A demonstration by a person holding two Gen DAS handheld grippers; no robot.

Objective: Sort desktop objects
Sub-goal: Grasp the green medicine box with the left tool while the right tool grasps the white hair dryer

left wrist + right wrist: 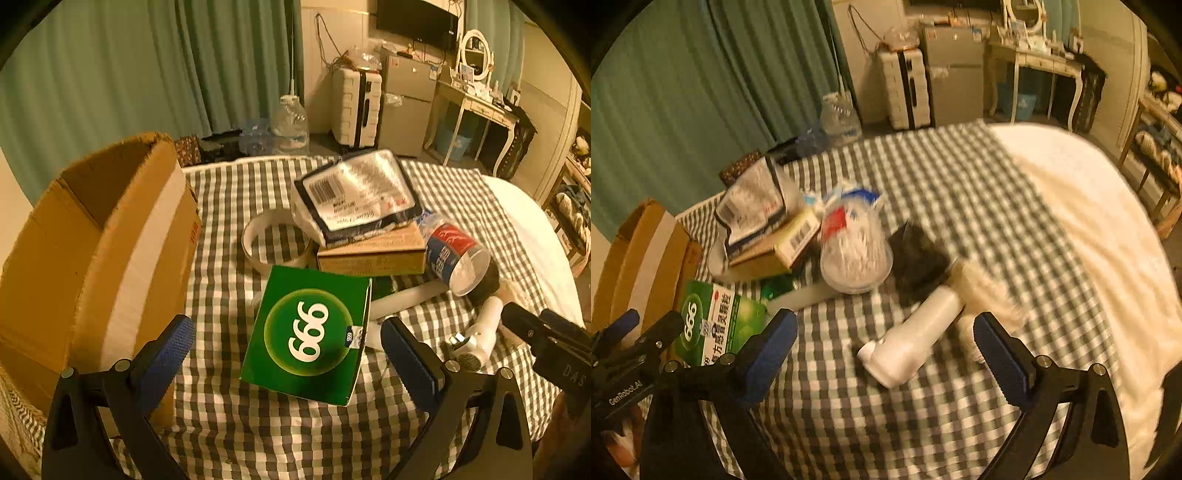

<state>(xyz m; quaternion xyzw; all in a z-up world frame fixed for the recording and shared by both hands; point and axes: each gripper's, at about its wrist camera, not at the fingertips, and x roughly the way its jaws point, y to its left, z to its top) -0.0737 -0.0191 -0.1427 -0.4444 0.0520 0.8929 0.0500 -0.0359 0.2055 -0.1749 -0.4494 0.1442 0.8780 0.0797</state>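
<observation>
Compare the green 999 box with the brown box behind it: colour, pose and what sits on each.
The green 999 box is bright green with a white-numbered circle; the brown box is plain cardboard-coloured with faint print. The green box has nothing on it and tilts, one edge raised off the checked cloth; the brown box lies flatter and carries a plastic-wrapped packet. The green box lies nearest the open left gripper; the brown box sits farther back. Both are small rectangular cartons.

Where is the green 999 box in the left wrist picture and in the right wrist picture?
Left wrist view: the green box lies low in the centre, between the open left gripper's fingers.
Right wrist view: it sits at the lower left, outside the open right gripper.
Shared landmark: the cardboard carton stands beside the box at the left edge in both views.
</observation>
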